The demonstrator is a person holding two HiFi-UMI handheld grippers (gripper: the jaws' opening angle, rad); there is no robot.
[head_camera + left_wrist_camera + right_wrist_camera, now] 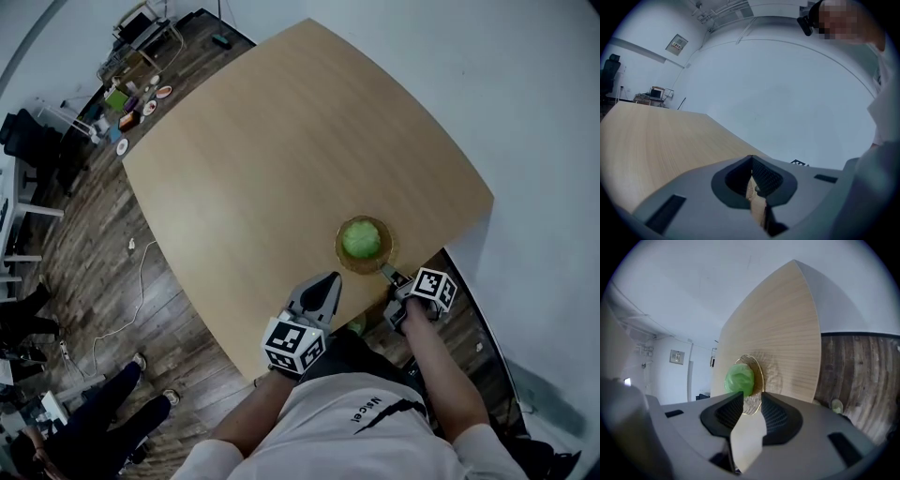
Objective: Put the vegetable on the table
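A round green cabbage (361,239) sits on a glass plate (343,259) near the close edge of the table (281,141); the right claw (751,398) is spread, plate rim between its tips; the left claw (327,281) is pressed together, empty; the cabbage likely handles light and leafy, best pinched gently across its middle.

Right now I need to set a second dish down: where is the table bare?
Nearly all the table is bare: from the far corner to the left edge and across the middle. Only the near right edge is crowded: the plate with the green vegetable sits there, the right gripper at its rim, the left gripper beside.
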